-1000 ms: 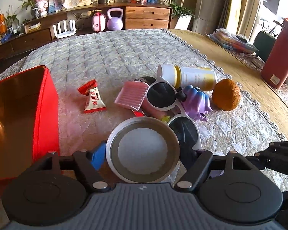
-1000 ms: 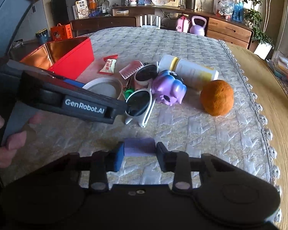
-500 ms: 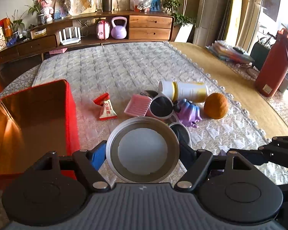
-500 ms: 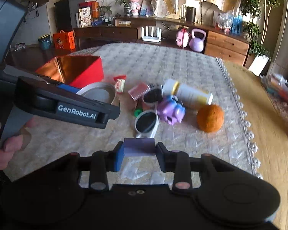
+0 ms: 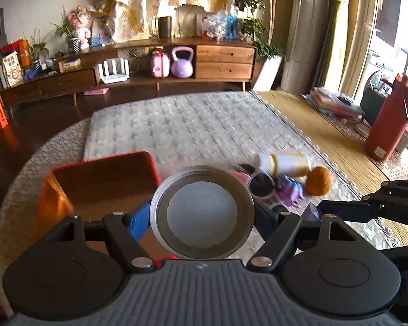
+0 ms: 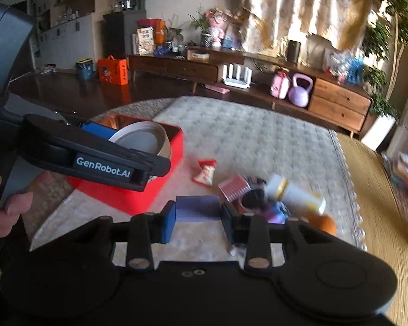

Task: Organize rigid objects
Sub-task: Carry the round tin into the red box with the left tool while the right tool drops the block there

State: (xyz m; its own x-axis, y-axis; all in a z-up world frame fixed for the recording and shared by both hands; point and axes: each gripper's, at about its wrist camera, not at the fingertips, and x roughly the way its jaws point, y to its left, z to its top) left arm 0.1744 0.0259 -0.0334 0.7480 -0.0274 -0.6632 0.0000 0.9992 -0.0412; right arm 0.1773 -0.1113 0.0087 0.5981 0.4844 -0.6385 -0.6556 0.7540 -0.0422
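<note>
Left wrist view: the left gripper (image 5: 202,212) clamps the round tin (image 5: 202,212), raised just right of the red box (image 5: 100,182).

Right wrist view: the right gripper (image 6: 197,212) grips a purple block (image 6: 197,208), right of the red box (image 6: 138,190).

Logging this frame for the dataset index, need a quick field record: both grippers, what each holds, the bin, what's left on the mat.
left gripper: shut on round metal tin, held near the box's rim
right gripper: shut on purple block, above the mat
red box: open top, on the quilted mat, inside looks empty
left on mat: snack packet, pink comb, sunglasses, white-and-yellow bottle, purple toy, orange ball
image quality: motion blur over the pile
</note>
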